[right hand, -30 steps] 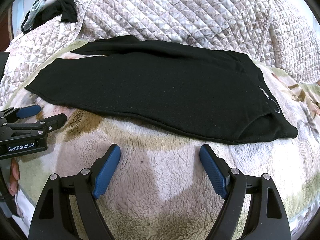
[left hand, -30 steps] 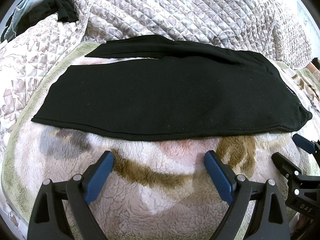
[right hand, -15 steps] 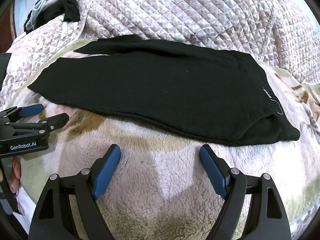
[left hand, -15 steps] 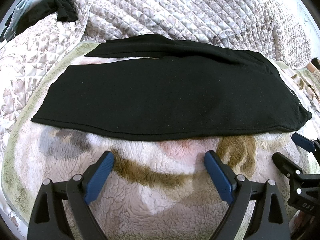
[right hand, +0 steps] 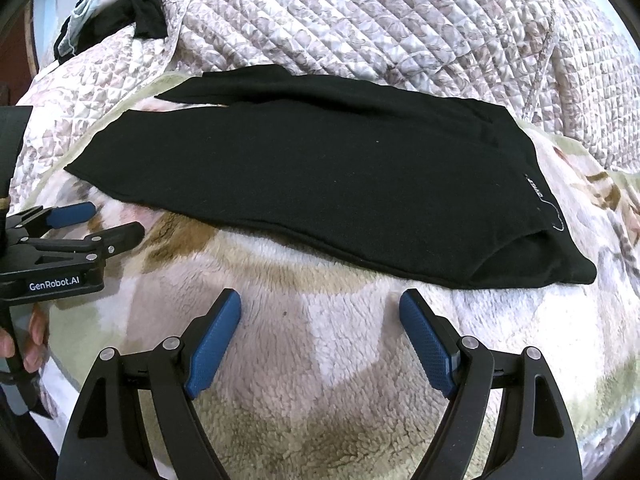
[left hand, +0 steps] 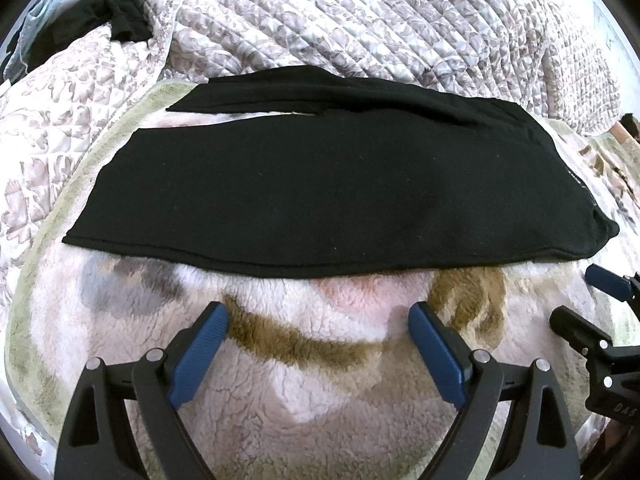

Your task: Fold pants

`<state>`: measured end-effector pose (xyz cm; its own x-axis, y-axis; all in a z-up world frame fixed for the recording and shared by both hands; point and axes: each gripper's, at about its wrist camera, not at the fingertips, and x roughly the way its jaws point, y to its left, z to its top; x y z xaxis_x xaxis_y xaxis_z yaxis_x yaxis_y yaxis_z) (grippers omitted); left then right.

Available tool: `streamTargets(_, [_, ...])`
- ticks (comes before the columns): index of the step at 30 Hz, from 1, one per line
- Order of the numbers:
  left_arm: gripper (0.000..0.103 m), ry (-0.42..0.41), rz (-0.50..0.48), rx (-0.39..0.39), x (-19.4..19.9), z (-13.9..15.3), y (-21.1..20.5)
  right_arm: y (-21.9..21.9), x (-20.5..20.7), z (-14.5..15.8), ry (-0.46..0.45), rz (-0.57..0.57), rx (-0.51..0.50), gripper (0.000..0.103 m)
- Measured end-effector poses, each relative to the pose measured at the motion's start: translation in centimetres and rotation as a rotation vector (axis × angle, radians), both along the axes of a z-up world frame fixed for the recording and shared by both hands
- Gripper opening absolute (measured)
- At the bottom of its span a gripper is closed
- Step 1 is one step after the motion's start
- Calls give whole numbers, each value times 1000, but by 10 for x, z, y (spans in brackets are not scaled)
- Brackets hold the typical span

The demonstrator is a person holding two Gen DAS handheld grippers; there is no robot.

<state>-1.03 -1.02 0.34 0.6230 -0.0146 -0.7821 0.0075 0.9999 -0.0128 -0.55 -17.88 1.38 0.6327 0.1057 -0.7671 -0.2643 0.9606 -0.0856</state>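
Note:
Black pants (left hand: pixel 320 184) lie flat on a fleece blanket (left hand: pixel 320 360), one leg folded over the other, waistband to the right, leg hems to the left. They also show in the right wrist view (right hand: pixel 312 176), with a small white logo near the waistband. My left gripper (left hand: pixel 318 320) is open and empty, just short of the pants' near edge. My right gripper (right hand: pixel 320 308) is open and empty, near the waistband end. Each gripper shows in the other's view: the right one (left hand: pixel 576 296) and the left one (right hand: pixel 116 220).
A quilted floral bedspread (left hand: pixel 360 20) is bunched up behind the pants. Dark clothes (left hand: pixel 100 16) lie at the far left corner. The fleece blanket's green edge (left hand: pixel 24 280) runs along the left.
Both grippers have barely moved; the right wrist view has shifted slightly so the pants sit a little lower. The pants have not moved.

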Motion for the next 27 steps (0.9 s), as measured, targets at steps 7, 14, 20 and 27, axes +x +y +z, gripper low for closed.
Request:
streamTargets(7, [93,2,1,-11,1,3,2,-3,-4,2,-2,-8,19,81])
streamTargets(14, [93,-10,14,-43,2,8,6,-12,-2,6,-4,-35,55,81])
streamTargets(20, [93,-32,30,-72,2,14,14,-24,1,10,-4,-70,86,81])
streamTargets(27, [93,-80,158,-171,2,26,56,-59,6,19,-20,-200,199,81])
